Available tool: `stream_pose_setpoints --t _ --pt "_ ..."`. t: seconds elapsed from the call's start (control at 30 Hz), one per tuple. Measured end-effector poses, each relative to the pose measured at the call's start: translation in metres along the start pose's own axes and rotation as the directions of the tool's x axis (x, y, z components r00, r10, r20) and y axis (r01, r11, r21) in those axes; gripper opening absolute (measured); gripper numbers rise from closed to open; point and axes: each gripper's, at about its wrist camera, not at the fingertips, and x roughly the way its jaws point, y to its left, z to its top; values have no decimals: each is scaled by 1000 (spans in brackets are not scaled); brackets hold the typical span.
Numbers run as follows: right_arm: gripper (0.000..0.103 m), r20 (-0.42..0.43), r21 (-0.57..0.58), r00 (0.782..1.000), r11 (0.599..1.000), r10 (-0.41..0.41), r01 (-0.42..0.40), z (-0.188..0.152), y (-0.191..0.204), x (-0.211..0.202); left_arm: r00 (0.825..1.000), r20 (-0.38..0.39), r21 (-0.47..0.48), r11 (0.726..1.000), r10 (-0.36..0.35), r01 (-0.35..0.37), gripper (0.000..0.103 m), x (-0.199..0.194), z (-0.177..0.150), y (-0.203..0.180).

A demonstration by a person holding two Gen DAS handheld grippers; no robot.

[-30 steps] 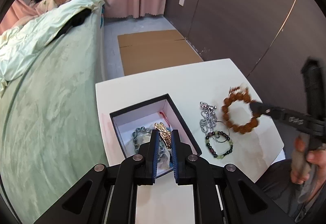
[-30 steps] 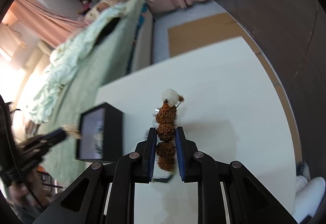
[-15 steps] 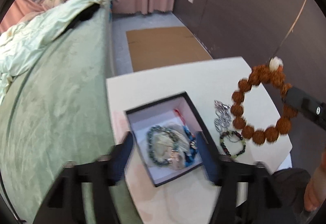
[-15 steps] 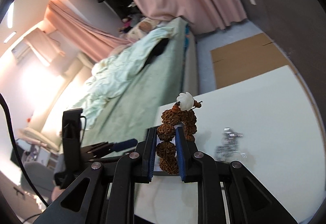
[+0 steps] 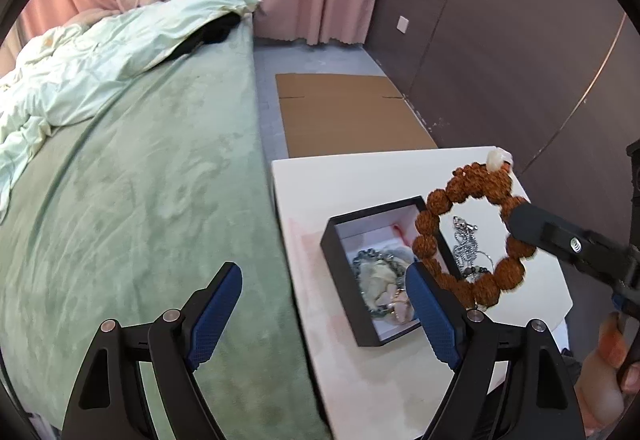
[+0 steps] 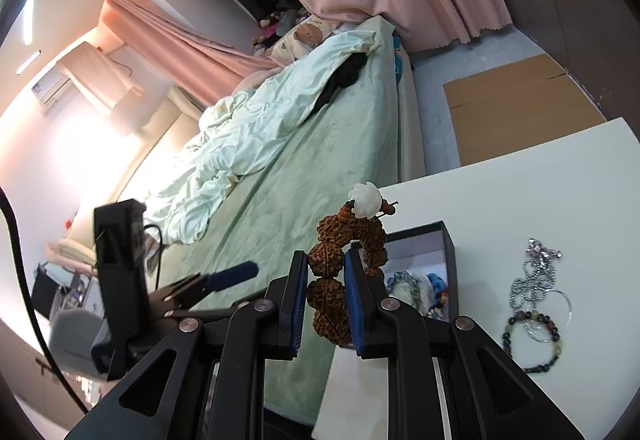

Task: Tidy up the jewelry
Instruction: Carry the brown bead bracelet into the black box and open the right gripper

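My right gripper (image 6: 326,272) is shut on a brown rough-bead bracelet (image 6: 346,240) with a white flower bead, held in the air above the near edge of an open black jewelry box (image 6: 448,240). In the left wrist view the bracelet (image 5: 472,236) hangs beside the box (image 5: 344,240), which holds several pieces of jewelry. My left gripper (image 5: 320,288) is open and empty, over the bed's edge left of the box. A silver chain (image 6: 532,272) and a dark bead bracelet (image 6: 532,340) lie on the white table (image 6: 540,180).
A green bed (image 5: 140,180) with a pale duvet borders the table's left side. A flat cardboard sheet (image 5: 348,112) lies on the floor beyond the table. A dark wall (image 5: 520,40) stands to the right.
My left gripper let go of the gold piece into the box, opened and drew back to the left. My right gripper lifted the brown bracelet off the table and carried it toward the box.
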Motion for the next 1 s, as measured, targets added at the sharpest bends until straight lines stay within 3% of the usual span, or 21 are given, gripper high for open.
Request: stream_pose_setpoints --t 0.13,0.2,0.23,0.33,0.43,0.77,0.83,0.9,1.0 --pt "26 -19 -1 1000 1000 -9 9 2 6 11 1000 7 -13 1000 -2 2 85 -3 -1 5" --pt "68 -33 10 999 1000 -11 11 0 7 13 1000 10 -12 1000 -2 2 85 -4 -1 5" --pt "73 -20 8 1000 1000 -24 24 0 7 10 1000 11 -9 1000 2 -2 85 -4 -1 6" --pt "73 11 -15 999 999 -47 47 0 6 -1 1000 20 -10 1000 -10 10 86 -7 -1 4" --pt "73 15 -10 999 999 -41 42 1 0 -10 999 29 -8 999 -35 35 96 -11 -1 -2" --pt "74 52 -12 997 998 -59 60 7 -20 -40 994 38 25 995 -98 97 96 -15 2 -40" --pt "80 70 -21 996 998 -62 63 10 -23 -47 993 39 37 993 -109 108 96 -16 2 -49" --pt "93 101 -6 992 997 -72 73 11 -29 -56 991 40 50 991 -126 123 98 -17 1 -59" --pt "93 121 38 991 998 -54 49 14 -41 -68 989 42 63 988 -142 139 101 -18 0 -71"
